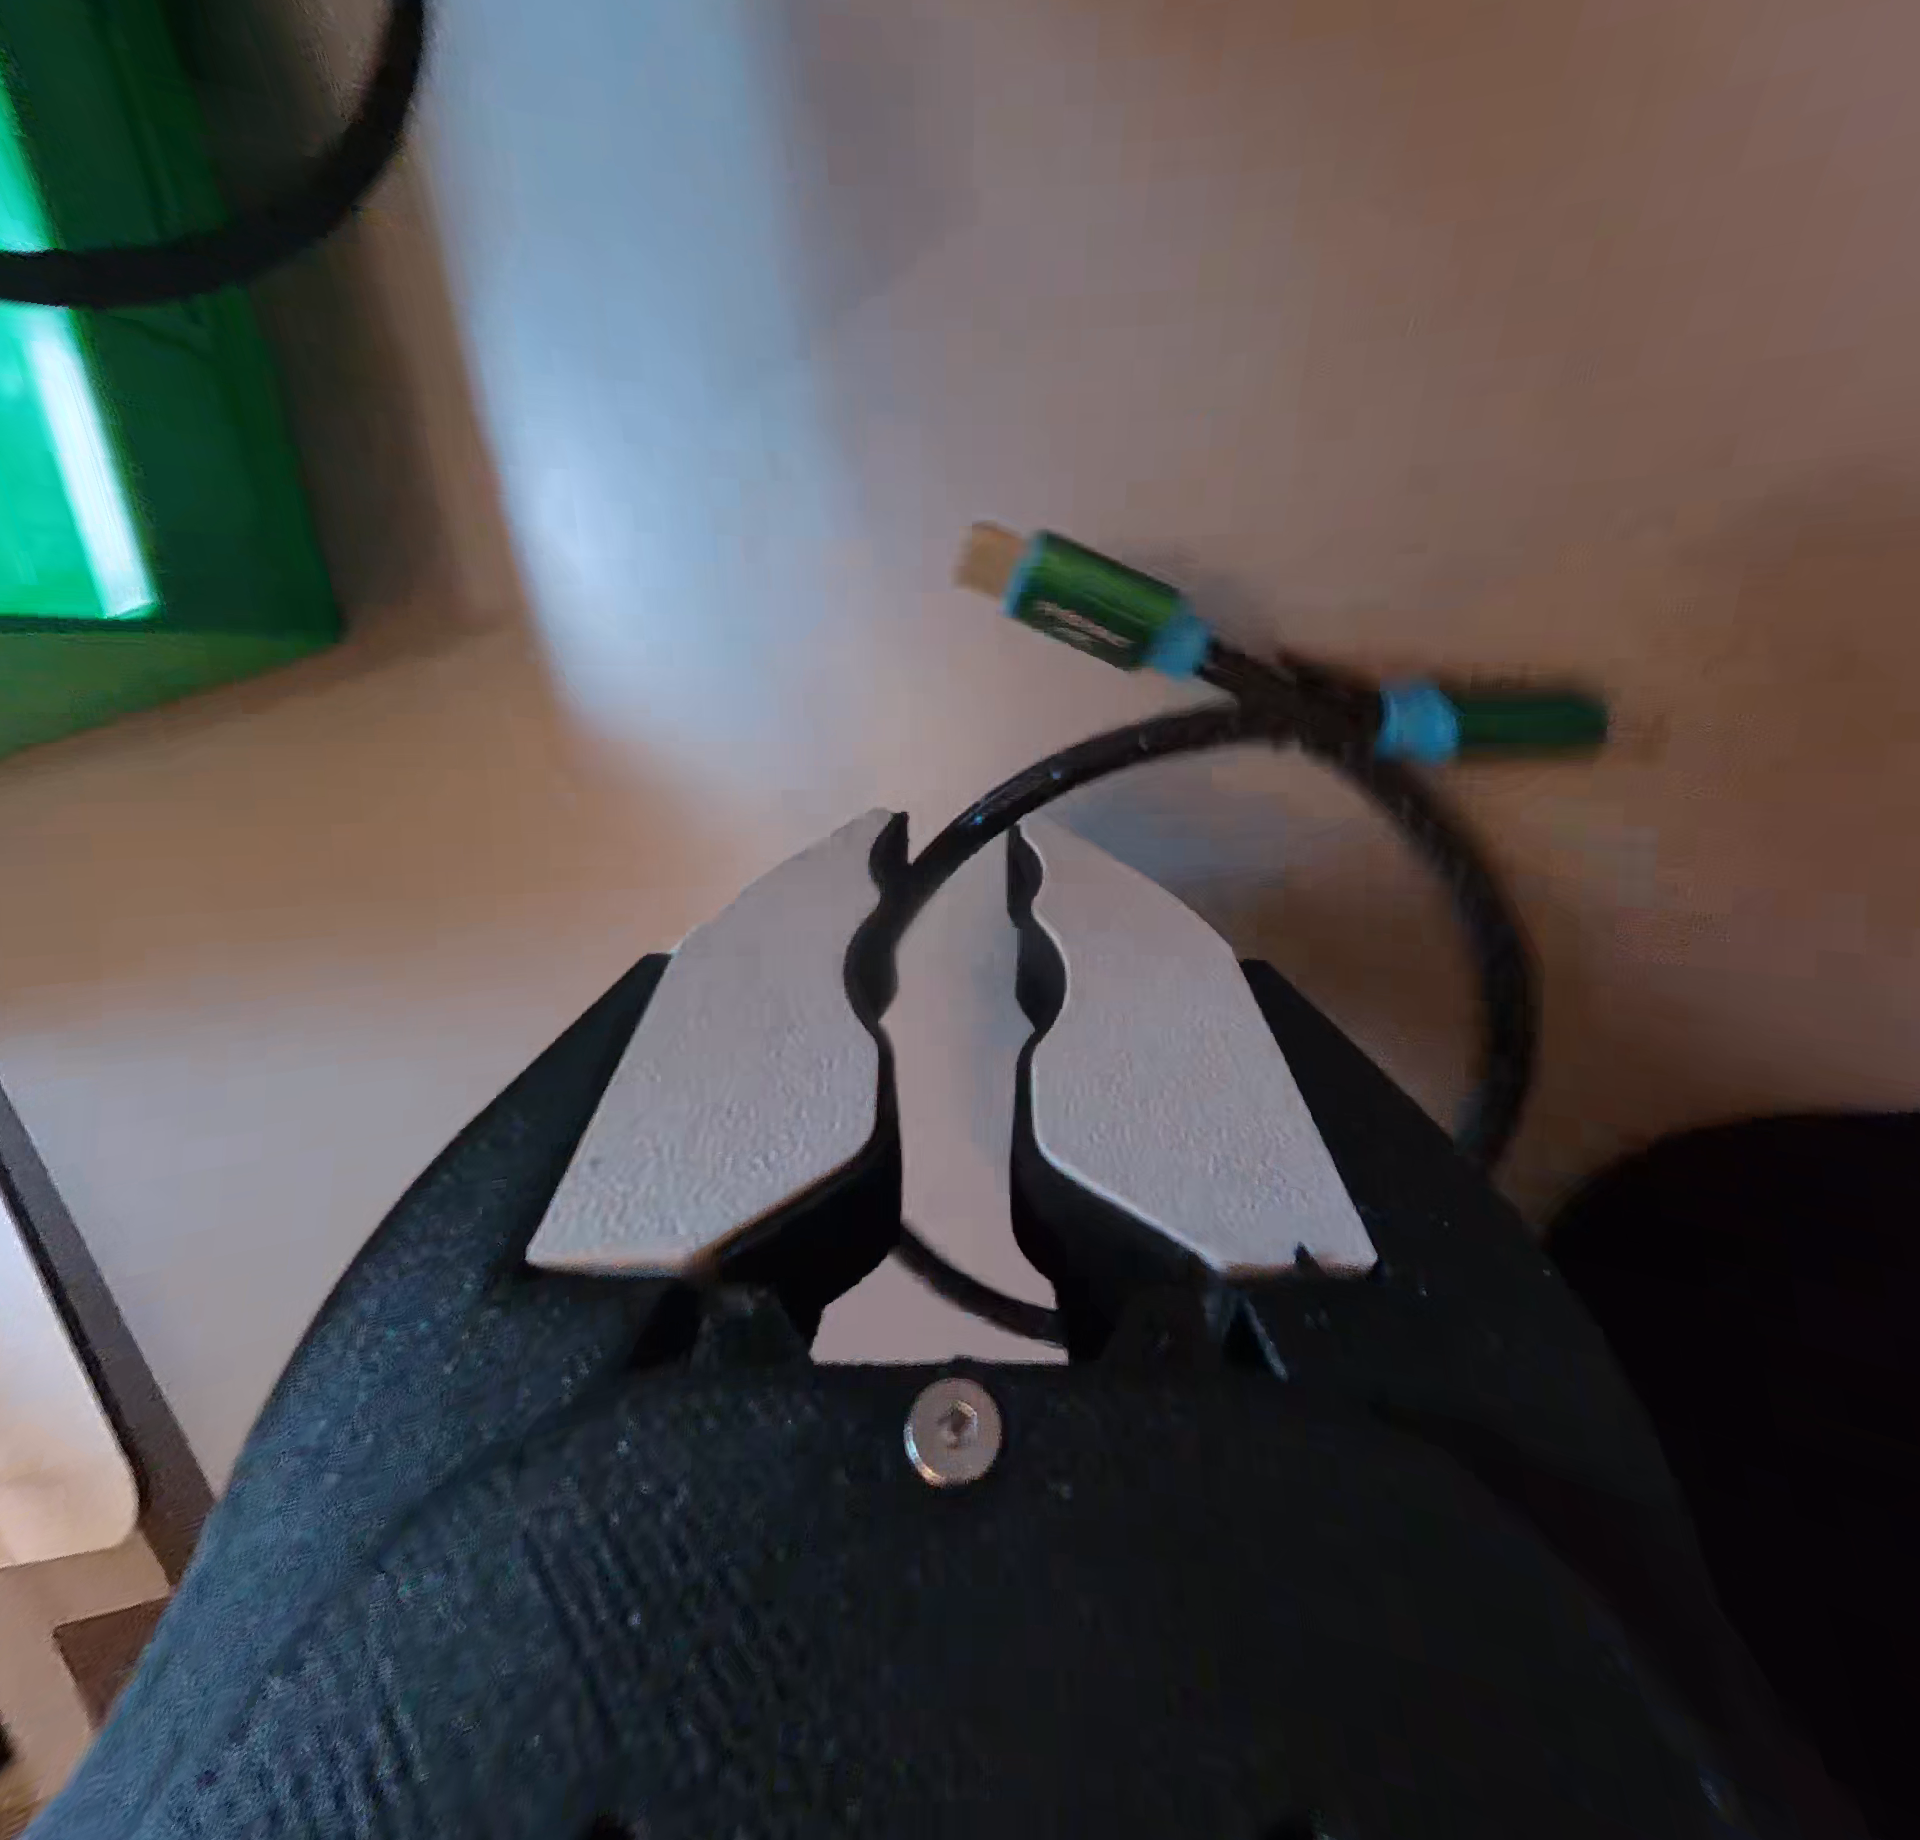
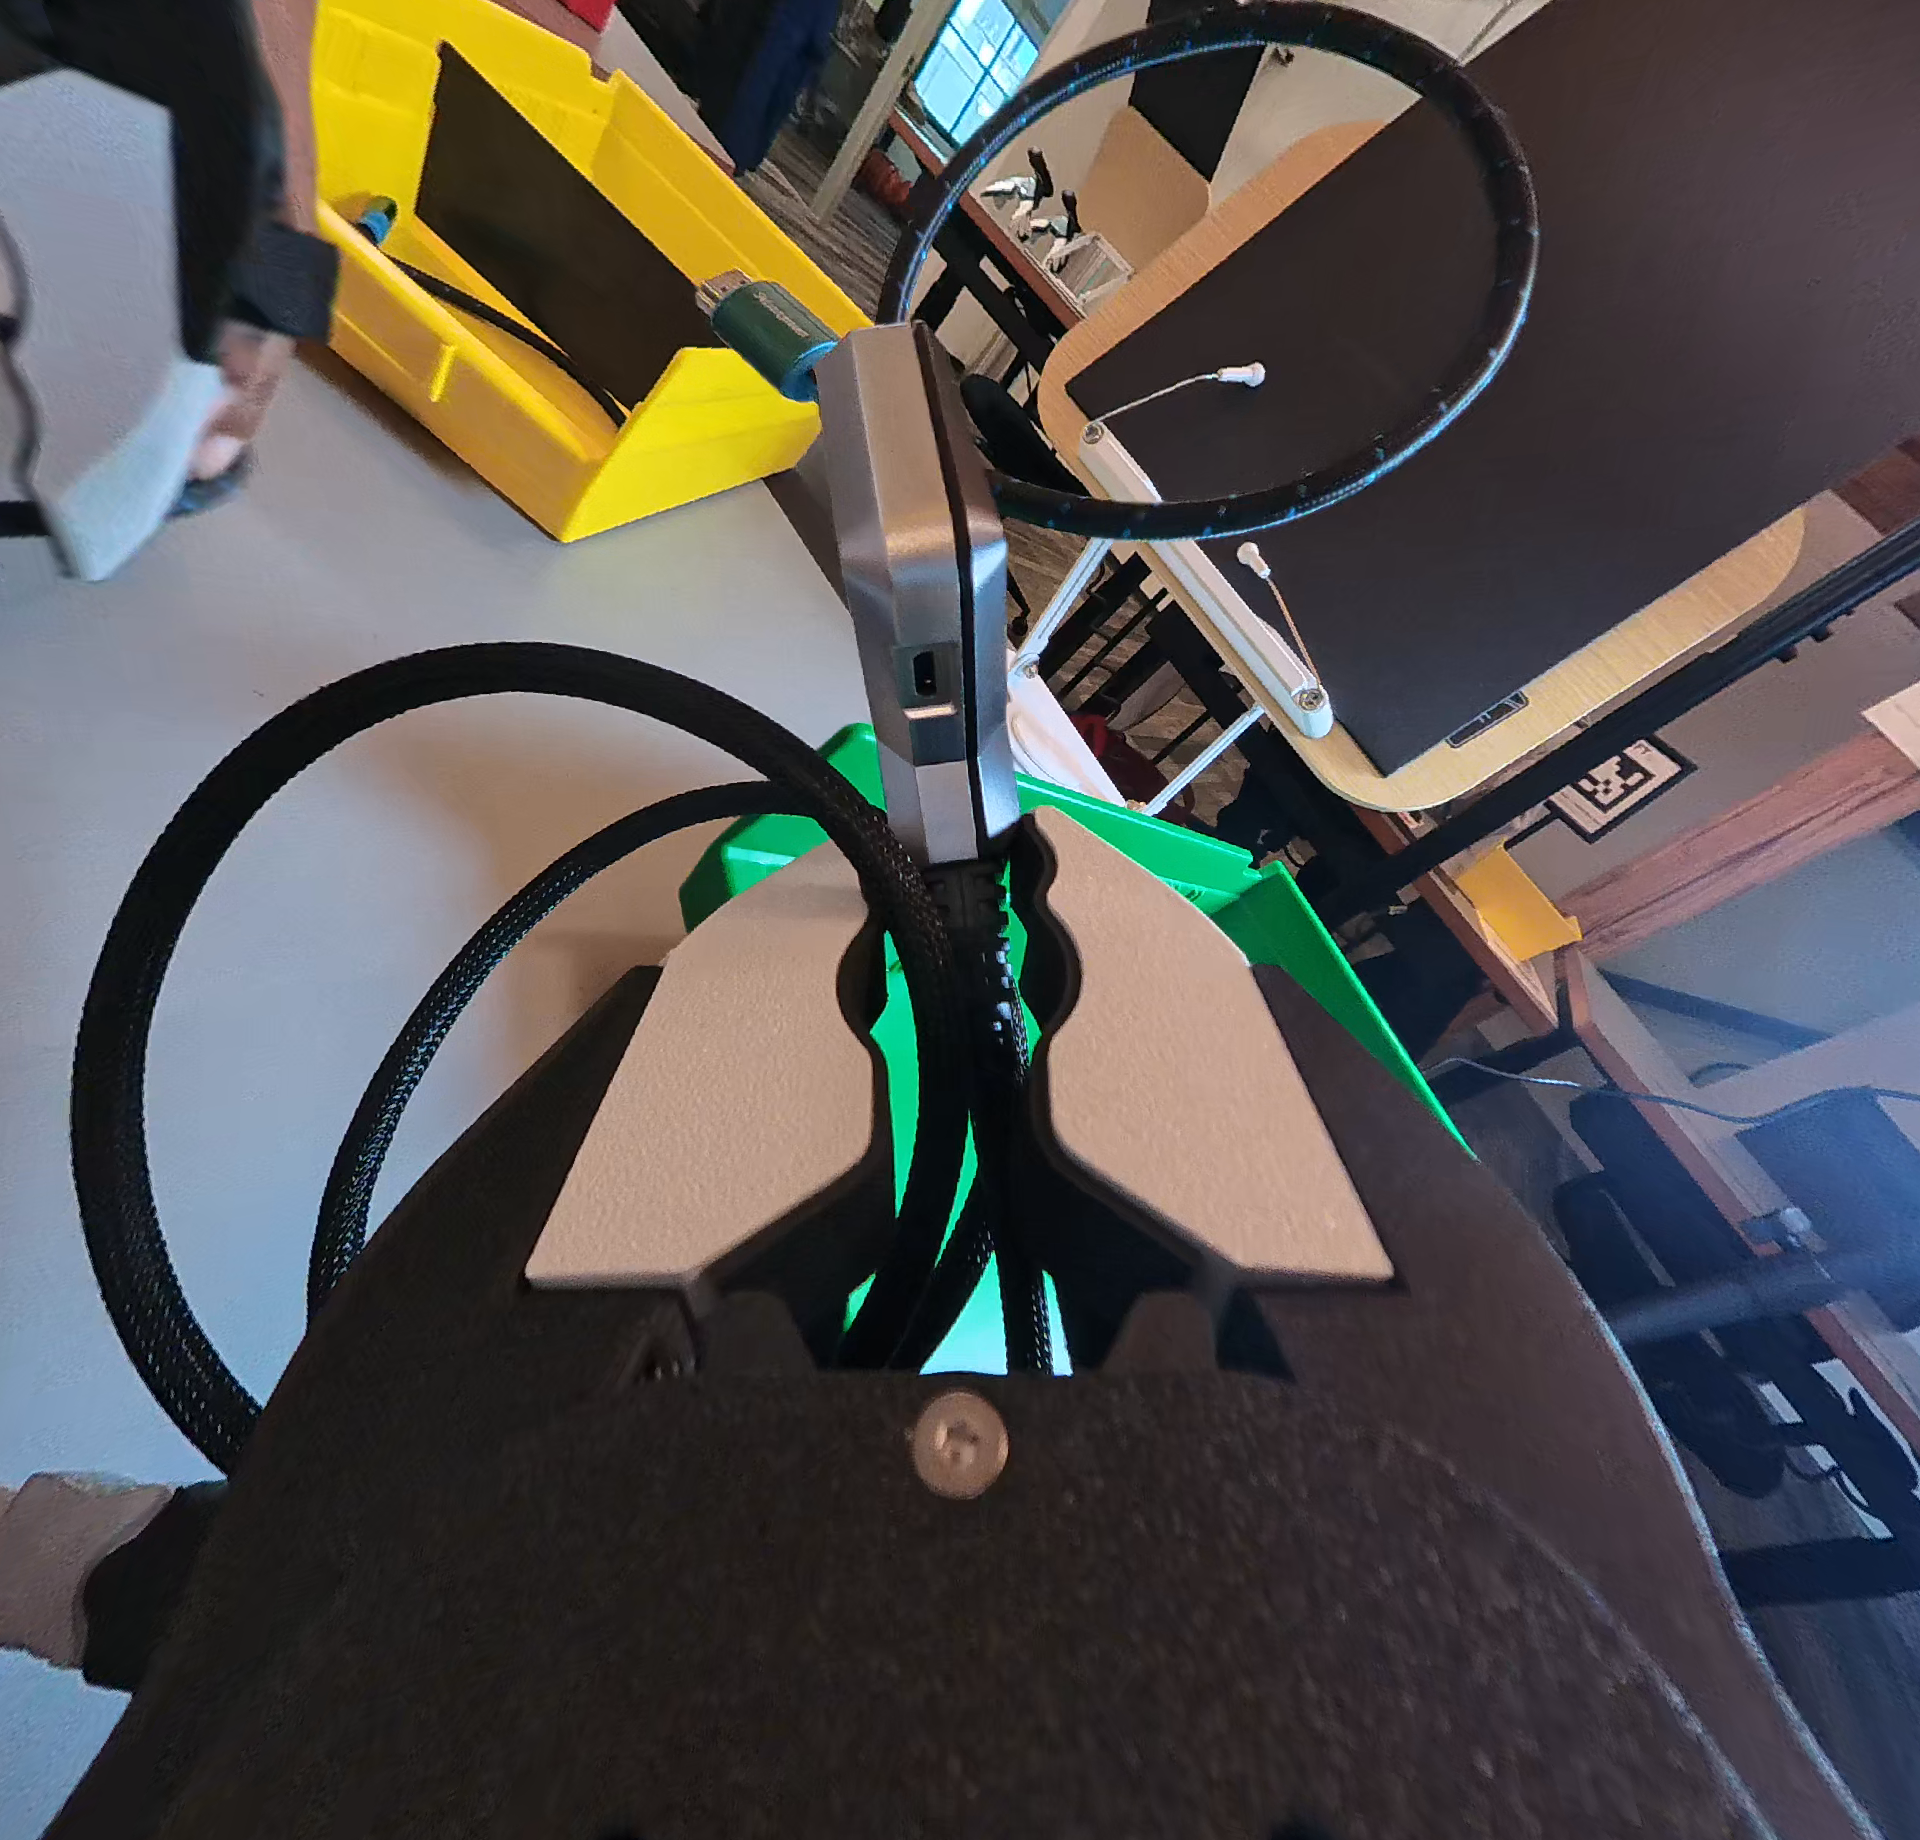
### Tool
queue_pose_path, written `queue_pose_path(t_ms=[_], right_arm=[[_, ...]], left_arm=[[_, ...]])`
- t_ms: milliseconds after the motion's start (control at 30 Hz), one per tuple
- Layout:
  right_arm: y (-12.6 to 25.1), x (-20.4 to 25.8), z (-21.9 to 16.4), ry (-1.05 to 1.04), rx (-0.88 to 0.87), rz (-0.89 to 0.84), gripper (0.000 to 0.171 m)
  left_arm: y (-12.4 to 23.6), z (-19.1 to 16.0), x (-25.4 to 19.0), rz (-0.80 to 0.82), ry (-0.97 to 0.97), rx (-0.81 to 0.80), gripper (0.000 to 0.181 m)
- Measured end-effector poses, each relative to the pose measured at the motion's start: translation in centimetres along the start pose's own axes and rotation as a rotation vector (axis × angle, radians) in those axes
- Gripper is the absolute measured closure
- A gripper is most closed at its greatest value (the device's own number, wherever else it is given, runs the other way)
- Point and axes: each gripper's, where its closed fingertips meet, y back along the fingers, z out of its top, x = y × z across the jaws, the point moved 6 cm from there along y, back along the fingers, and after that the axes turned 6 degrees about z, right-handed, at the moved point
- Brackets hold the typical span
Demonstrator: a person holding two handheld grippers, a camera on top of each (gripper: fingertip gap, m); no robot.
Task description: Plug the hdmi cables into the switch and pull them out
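Office room behind, desks and dark panels out of focus past the pale surface (image 2: 312, 585) I am working over. My right tool (image 2: 982, 855) is clamped at the cable end of the grey switch (image 2: 914, 585), fingers closed on its ribbed strain relief, so the body stands up and away from the tool with one small side port facing the camera. I judge it is held this way to present the ports in free air and keep it from sliding when a plug is pushed in. Its thick braided lead (image 2: 156, 959) loops out to the left and back through the jaws. One thinner black cable (image 2: 1496, 232) arcs from the switch's far side; whether it is seated I cannot tell. A green-shelled plug (image 2: 764, 320) shows at the switch's top, beside a yellow bin (image 2: 665, 440); plugged or only behind, unclear. A green bin (image 2: 1288, 907) sits under the switch. In the left wrist view, blurred by motion, the left tool (image 1: 956, 845) has its fingers apart, a narrow gap, holding nothing. The short hdmi cable (image 1: 1455, 855) lies on the surface just ahead; its loop crosses the fingertip gap without being pinched. Both green connectors (image 1: 1101, 601) lie beyond the tips to the right, gold end pointing up-left. Next I would need to close on a connector shell, not the cord.
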Motion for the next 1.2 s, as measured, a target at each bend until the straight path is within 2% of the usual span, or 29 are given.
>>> queue_pose_path(t_ms=[133,233,267,367,433,567,700,800,900,1100,1200], right_arm=[[0.3,-0.2,0.0,-0.001,0.001,-0.011,0.149],[0.3,-0.3,0.0,-0.006,-0.004,-0.008,0.149],[0.3,-0.3,-0.1,-0.01,-0.005,-0.005,0.149],[0.3,-0.3,-0.1,-0.012,-0.004,-0.001,0.149],[0.3,-0.3,0.0,-0.011,-0.004,-0.005,0.149],[0.4,-0.4,0.4,-0.017,-0.015,-0.014,0.149],[0.5,-0.5,0.4,-0.016,-0.016,-0.019,0.149],[0.7,-0.8,0.3,-0.018,-0.014,-0.027,0.149],[1.1,-1.2,0.3,-0.03,-0.021,-0.042,0.149],[1.3,-1.7,0.1,-0.049,-0.013,-0.062,0.149],[1.4,-1.8,0.1,-0.052,-0.016,-0.063,0.149]], left_arm=[[0.4,0.2,2.0,0.022,0.237,-0.057,0.144],[0.4,0.8,1.2,0.062,0.313,-0.136,0.145],[0.3,1.0,1.0,0.084,0.364,-0.145,0.151],[-0.3,1.3,0.3,0.097,0.679,-0.134,0.153],[-0.8,1.5,-0.3,0.069,0.844,-0.159,0.143],[-2.9,1.2,0.2,0.145,0.999,-0.151,0.118],[-4.3,2.2,0.4,0.172,0.924,-0.066,0.12],[-4.3,3.7,0.7,0.1,0.912,-0.105,0.121],[-3.9,4.1,1.3,0.046,0.987,-0.167,0.124],[-5.9,5.7,0.8,0.139,0.956,-0.051,0.102],[-6.7,6.4,0.9,0.188,0.897,-0.024,0.107]])
